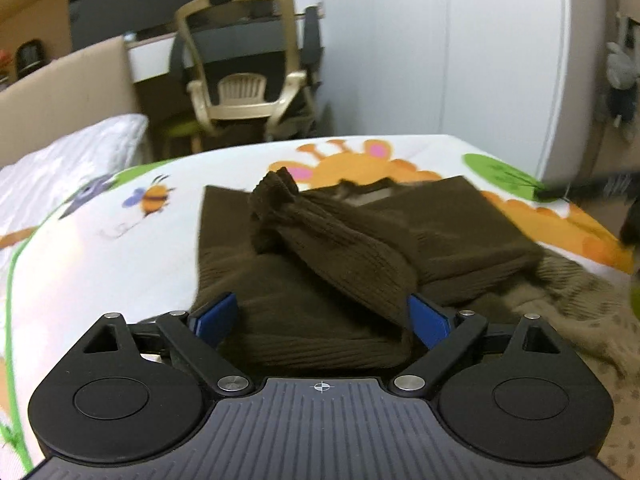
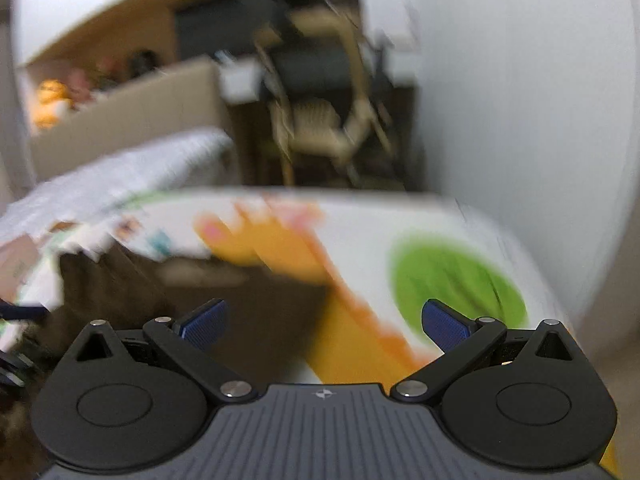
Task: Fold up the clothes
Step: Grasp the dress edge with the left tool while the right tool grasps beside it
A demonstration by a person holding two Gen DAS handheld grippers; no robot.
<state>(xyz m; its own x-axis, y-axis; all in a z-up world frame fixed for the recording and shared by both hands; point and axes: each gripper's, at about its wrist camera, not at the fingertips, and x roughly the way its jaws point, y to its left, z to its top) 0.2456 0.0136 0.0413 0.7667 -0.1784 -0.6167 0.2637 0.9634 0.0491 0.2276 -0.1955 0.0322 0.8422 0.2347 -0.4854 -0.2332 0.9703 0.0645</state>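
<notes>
Left wrist view: the left claw (image 1: 320, 314) stands with its blue pads (image 1: 214, 314) wide apart over the near hem of a dark brown ribbed sweater (image 1: 304, 292); cloth lies between the pads, but neither pad presses on it; the sweater lies on a bed (image 1: 120, 248) covered by a white sheet printed with an orange giraffe (image 1: 360, 160), a bee (image 1: 154, 198) and a green patch (image 1: 496, 172); one sleeve (image 1: 320, 232) is laid diagonally across the body of the sweater, its cuff bunched and raised at the far end; a tan knitted garment (image 1: 580, 304) lies just beside the sweater at the right, touching its edge; a grey-white quilt (image 1: 68, 160) lies at the left; beyond the bed stand a cream office chair (image 1: 240, 60) and a white wall (image 1: 480, 40); a dark blurred thing at the right edge cannot be identified.

Right wrist view (heavily blurred): the right claw (image 2: 324, 326) has its pads (image 2: 444, 326) spread apart with nothing between them, above the sheet near the green patch (image 2: 456, 284); the brown sweater (image 2: 200, 288) lies to its left, apart from the pads; the chair (image 2: 328, 120) shows beyond the bed.
</notes>
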